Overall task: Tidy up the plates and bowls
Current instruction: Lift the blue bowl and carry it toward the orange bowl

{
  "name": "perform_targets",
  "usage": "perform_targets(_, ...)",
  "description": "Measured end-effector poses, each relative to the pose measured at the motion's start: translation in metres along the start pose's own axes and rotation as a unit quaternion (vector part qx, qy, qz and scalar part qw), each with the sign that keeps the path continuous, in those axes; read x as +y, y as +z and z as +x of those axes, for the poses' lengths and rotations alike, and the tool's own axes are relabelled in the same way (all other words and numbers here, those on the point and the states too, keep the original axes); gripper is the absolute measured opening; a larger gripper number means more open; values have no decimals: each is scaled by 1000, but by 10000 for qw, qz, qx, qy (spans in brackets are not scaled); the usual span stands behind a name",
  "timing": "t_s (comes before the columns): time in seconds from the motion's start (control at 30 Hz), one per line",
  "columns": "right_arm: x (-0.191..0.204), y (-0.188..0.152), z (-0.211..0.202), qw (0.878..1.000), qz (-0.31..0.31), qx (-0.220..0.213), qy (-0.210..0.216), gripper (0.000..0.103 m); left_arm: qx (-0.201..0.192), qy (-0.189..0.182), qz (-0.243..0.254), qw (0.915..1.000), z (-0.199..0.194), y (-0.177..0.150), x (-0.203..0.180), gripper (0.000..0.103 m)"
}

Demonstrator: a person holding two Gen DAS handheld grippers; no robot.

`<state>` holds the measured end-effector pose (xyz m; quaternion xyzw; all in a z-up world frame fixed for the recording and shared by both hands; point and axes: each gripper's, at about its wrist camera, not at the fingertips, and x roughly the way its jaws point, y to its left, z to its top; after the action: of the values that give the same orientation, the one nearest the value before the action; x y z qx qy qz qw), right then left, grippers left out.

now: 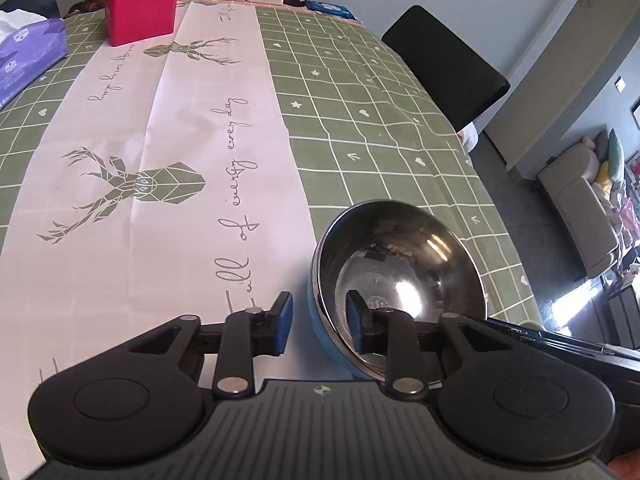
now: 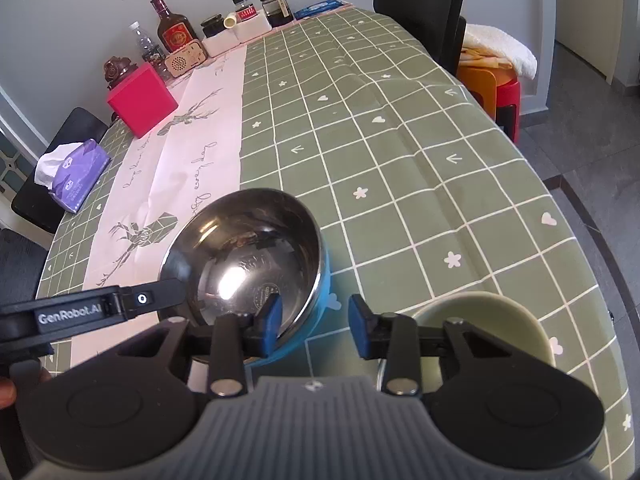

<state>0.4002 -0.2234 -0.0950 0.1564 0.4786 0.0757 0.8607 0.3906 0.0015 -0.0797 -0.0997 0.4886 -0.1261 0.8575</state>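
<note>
A steel bowl with a blue outside (image 1: 400, 268) sits on the table near its front edge; it also shows in the right wrist view (image 2: 248, 256). My left gripper (image 1: 319, 322) is open, its jaws straddling the bowl's near-left rim, one inside and one outside. My right gripper (image 2: 314, 326) is open, its left finger inside the bowl's near-right rim and its right finger outside. A pale green bowl (image 2: 492, 324) sits to the right, partly hidden behind my right finger. The left gripper's body (image 2: 92, 308) shows at the bowl's left.
The table (image 2: 400, 160) has a green checked cloth with a white runner (image 1: 168, 160). A red box (image 1: 142, 4), a purple tissue pack (image 1: 28, 52) and jars and bottles (image 2: 224, 24) stand at the far end. Black chairs (image 1: 444, 64) flank the table.
</note>
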Motion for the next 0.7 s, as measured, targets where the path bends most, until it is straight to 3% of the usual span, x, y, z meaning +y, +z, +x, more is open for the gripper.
perform_targets(0.13, -2, 0, 2, 9999, 84, 26, 122, 26, 28, 14, 11, 10000, 6, -2, -2, 20)
perform_targets(0.2, -2, 1, 2, 9996, 132, 51, 224, 17, 7, 42, 78, 10000, 6, -2, -4, 17)
perform_targets(0.43, 0, -2, -1, 9995, 224, 70, 216, 15, 38, 176, 162, 9997, -1, -5, -9, 17)
perform_targets(0.7, 10, -7, -30, 9994, 49, -46, 346, 14, -12, 340, 338, 9988, -35, -11, -18, 17)
